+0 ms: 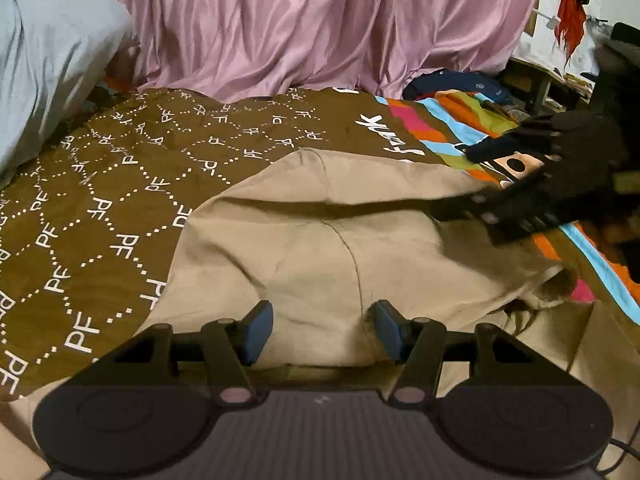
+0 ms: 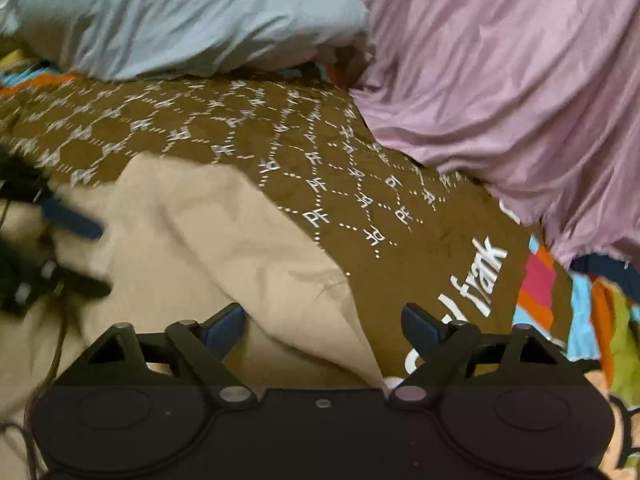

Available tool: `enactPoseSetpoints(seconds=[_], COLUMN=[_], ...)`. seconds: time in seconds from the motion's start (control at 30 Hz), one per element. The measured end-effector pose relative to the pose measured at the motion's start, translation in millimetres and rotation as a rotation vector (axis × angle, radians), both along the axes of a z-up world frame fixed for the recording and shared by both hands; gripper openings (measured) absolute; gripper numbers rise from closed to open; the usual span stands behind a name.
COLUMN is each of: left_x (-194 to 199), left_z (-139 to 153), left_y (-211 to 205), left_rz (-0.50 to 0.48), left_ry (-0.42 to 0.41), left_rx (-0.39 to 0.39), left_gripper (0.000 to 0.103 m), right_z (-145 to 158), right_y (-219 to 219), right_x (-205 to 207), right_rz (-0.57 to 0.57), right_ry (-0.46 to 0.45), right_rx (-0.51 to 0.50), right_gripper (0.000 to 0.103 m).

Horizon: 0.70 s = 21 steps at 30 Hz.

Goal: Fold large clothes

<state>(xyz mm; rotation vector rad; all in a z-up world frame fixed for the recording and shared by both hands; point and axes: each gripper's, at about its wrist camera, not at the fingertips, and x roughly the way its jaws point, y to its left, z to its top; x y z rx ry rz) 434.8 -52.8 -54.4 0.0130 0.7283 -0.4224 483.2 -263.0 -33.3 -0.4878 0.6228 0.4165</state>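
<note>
A large beige garment (image 1: 320, 240) lies spread and rumpled on the bed, with a fold across its middle. My left gripper (image 1: 323, 330) hovers over its near part, blue pads apart and nothing pinched between them. In the right wrist view the beige garment (image 2: 200, 232) fills the lower left, its edge running between the fingers of my right gripper (image 2: 324, 326), which stands wide open and holds nothing. Each gripper shows blurred in the other's view: the right gripper (image 1: 472, 178) over the garment's far right edge, the left gripper (image 2: 84, 252) at the left.
The brown bedspread (image 1: 120, 200) with white PF lettering covers the bed, with colourful stripes (image 1: 460, 120) at its right. Pink cloth (image 1: 320, 32) is heaped along the back and a pale blue pillow (image 1: 48, 60) lies at the left. Furniture (image 1: 552, 80) stands beyond the bed's right side.
</note>
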Motion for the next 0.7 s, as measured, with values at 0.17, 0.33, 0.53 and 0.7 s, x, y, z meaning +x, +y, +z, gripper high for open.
enactPoseSetpoints(seconds=[0.17,0.33,0.53,0.7], left_x=[-5,-12,-35,-91], left_z=[-2,-1,10,30], left_y=[-3,-7,-6,19], left_rz=[-0.018,-0.034,-0.019,-0.073], left_ry=[-0.029,-0.051,-0.061,-0.063], left_rx=[0.025,0.071,0.106,0.032], left_gripper=[0.058,0.058,0.059,0.057], right_z=[-8,32,79,89], right_y=[4,-2,7,0], right_x=[29,9,-68,-110], right_rz=[-0.045,-0.05,0.104,0.089], right_ry=[0.109,0.0,-0.153,-0.221], right_rx=[0.071,0.256,0.206,0.199], right_gripper=[0.014,0.009,0.009,0.009])
